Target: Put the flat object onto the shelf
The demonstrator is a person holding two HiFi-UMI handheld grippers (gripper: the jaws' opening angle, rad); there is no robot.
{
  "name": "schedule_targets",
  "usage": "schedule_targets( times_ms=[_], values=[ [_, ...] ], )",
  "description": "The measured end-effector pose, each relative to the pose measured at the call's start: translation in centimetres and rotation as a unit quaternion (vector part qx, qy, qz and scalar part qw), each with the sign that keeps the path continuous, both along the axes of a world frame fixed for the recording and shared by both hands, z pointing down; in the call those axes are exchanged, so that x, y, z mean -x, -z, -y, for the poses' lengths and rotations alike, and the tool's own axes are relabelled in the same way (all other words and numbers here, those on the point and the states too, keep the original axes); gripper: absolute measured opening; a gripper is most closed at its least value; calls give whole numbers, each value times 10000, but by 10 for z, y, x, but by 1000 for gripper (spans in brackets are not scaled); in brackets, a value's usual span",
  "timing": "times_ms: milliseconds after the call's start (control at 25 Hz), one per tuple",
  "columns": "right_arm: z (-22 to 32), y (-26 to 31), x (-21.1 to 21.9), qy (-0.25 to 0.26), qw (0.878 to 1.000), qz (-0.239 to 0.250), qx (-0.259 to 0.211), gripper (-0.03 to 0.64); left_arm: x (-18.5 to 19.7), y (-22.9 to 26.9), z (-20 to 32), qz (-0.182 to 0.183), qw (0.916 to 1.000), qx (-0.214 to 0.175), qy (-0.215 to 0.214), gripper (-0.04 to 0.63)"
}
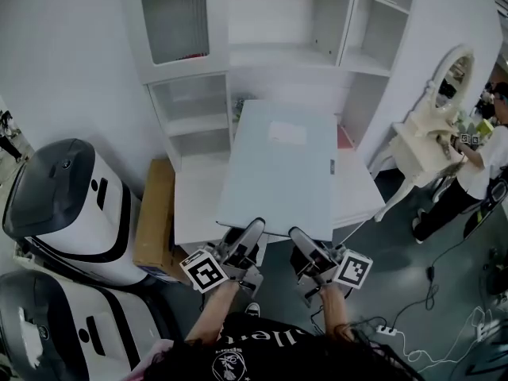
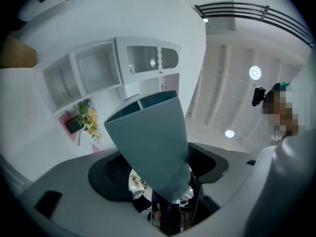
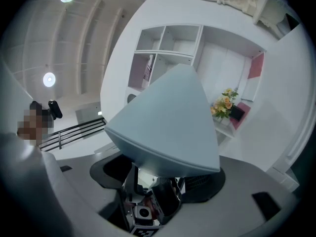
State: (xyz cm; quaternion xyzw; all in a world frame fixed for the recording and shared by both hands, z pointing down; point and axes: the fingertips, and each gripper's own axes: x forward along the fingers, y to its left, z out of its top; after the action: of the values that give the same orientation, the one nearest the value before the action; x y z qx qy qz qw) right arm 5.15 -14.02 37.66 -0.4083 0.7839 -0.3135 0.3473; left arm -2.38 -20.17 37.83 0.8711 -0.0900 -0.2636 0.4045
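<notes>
Flat object (image 1: pixel 278 165) hangs over the white surface (image 1: pixel 194 205), pointing at the far shelf (image 1: pixel 286 54). The left claw (image 1: pixel 244 243) and right claw (image 1: pixel 303 244) are clamped on its near edge only. That long overhang could droop, twist loose, or strike the shelf frame.

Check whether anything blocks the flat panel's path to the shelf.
Nothing visible does. Both the left gripper and right gripper are shut on the flat panel, whose far edge faces the open white shelf; only small flowers sit off to its left.
</notes>
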Motion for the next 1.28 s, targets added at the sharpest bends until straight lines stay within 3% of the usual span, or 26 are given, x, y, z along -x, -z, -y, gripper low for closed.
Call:
schedule_targets(
  times_ms=[600,960,1280],
  values=[
    [93,42,-48,-331,9987,-234,-297,299,-51,43,98,-323,9986,-315,-265,353],
    [145,76,-102,-55,9980,-240,-589,299,-102,81,147,-382,9971,-651,-9,353],
    [194,94,-159,273,9971,-301,-636,299,-155,97,190,-364,9968,-645,291,353]
  ],
)
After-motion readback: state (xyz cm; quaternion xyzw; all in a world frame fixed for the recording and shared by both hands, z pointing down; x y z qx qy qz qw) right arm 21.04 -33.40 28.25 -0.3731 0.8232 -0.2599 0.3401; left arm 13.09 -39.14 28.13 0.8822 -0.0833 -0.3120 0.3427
